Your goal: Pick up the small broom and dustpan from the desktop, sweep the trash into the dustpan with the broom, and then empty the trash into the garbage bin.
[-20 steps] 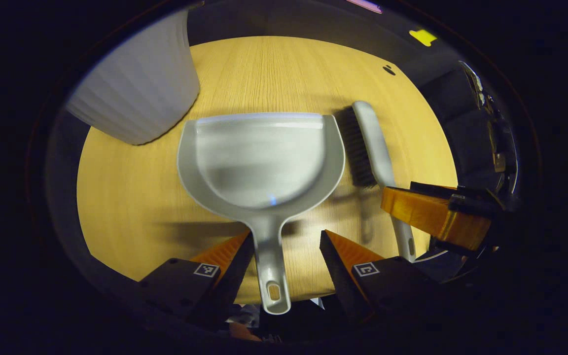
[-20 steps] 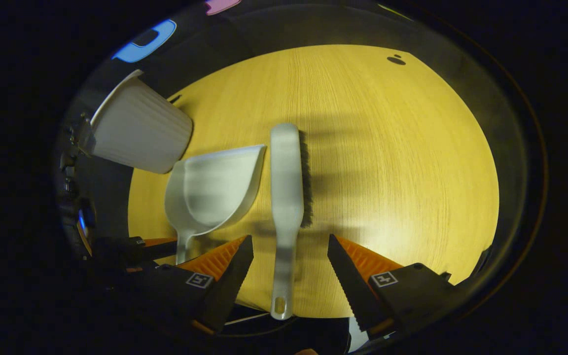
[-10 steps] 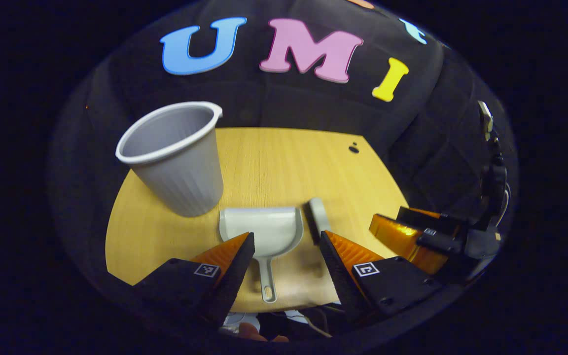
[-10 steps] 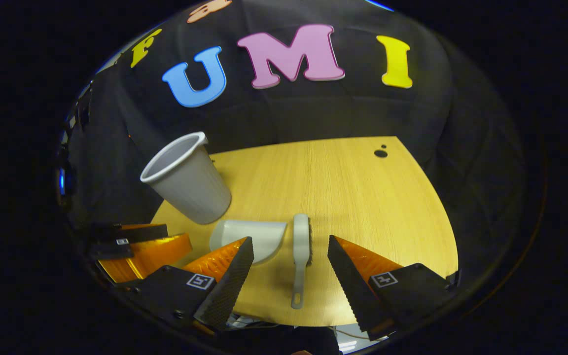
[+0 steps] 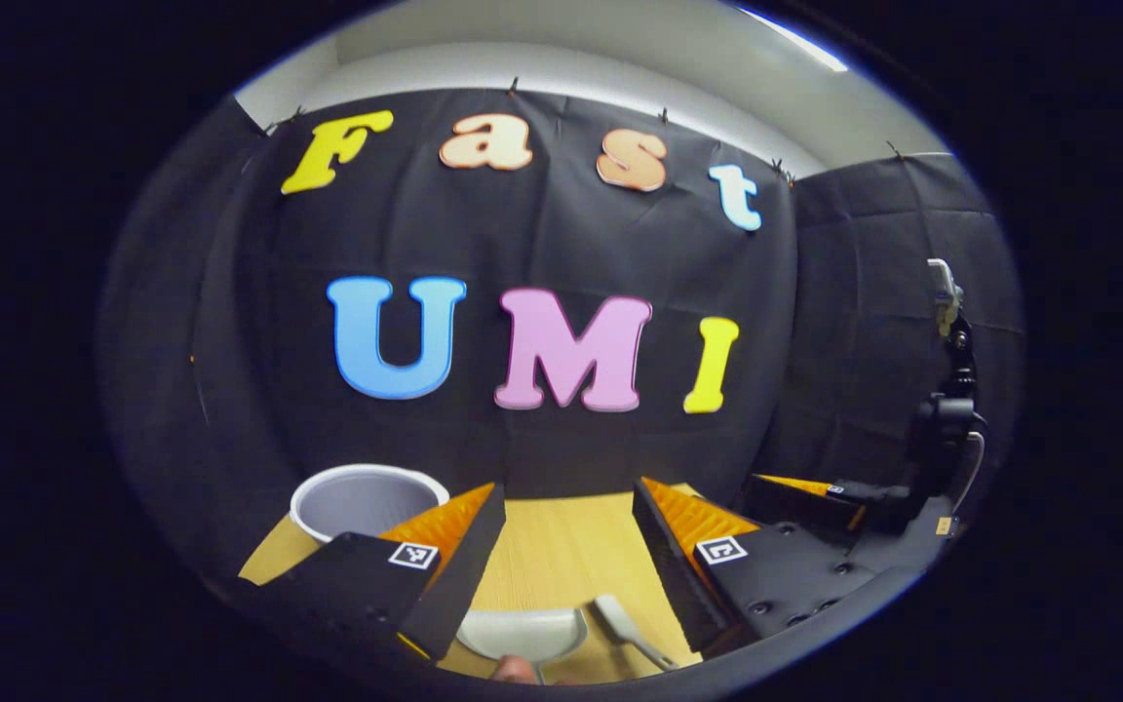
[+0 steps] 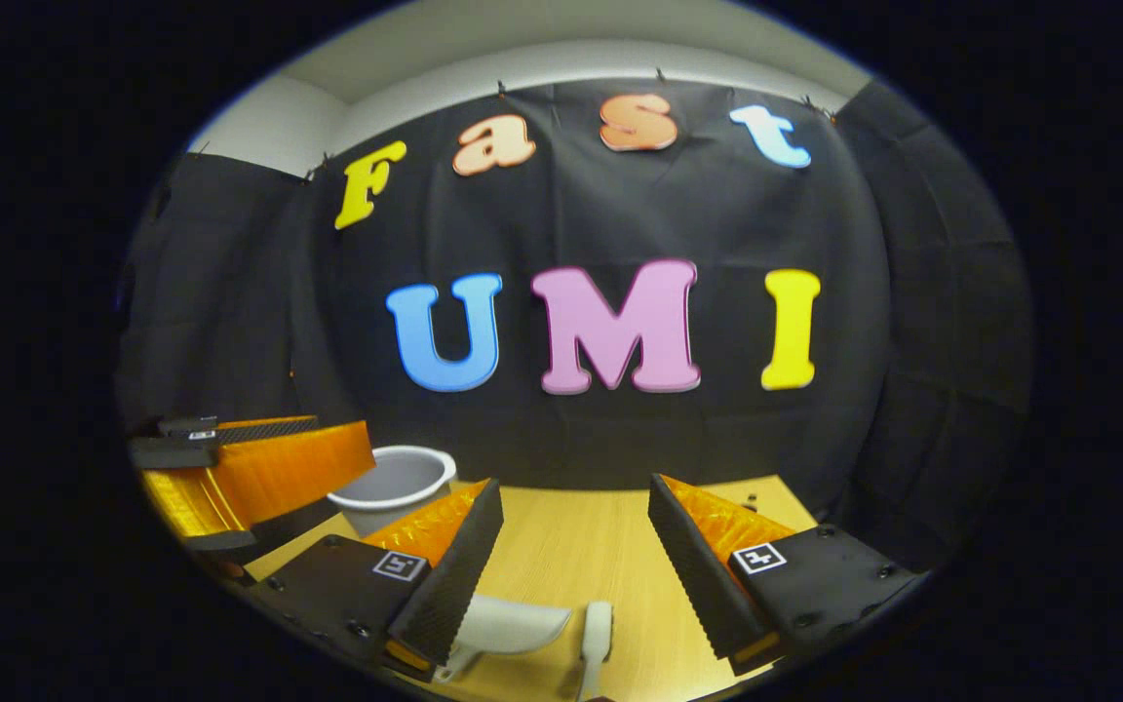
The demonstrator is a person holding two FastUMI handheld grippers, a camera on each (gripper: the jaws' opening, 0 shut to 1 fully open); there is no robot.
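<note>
The pale grey dustpan (image 5: 521,632) lies on the wooden table (image 5: 561,556), low between my left gripper's fingers. Just right of it lies the small broom (image 5: 625,629). My left gripper (image 5: 561,497) is open and held well above and back from them, holding nothing. In the right gripper view the dustpan (image 6: 513,624) and the broom (image 6: 598,629) lie side by side under my right gripper (image 6: 571,492), which is open and empty. The white ribbed garbage bin (image 5: 357,497) stands at the table's left; it is also in the right gripper view (image 6: 396,483).
The right gripper (image 5: 815,492) shows at the right of the left gripper view, and the left gripper (image 6: 259,468) at the left of the right gripper view, in front of the bin. A dark speck (image 6: 750,502) lies at the table's far right. A black stand (image 5: 951,390) rises on the right.
Both cameras have tilted up from looking down on the table to facing the back wall. Dustpan and broom have slid to the bottom of both views and still lie on the table.
</note>
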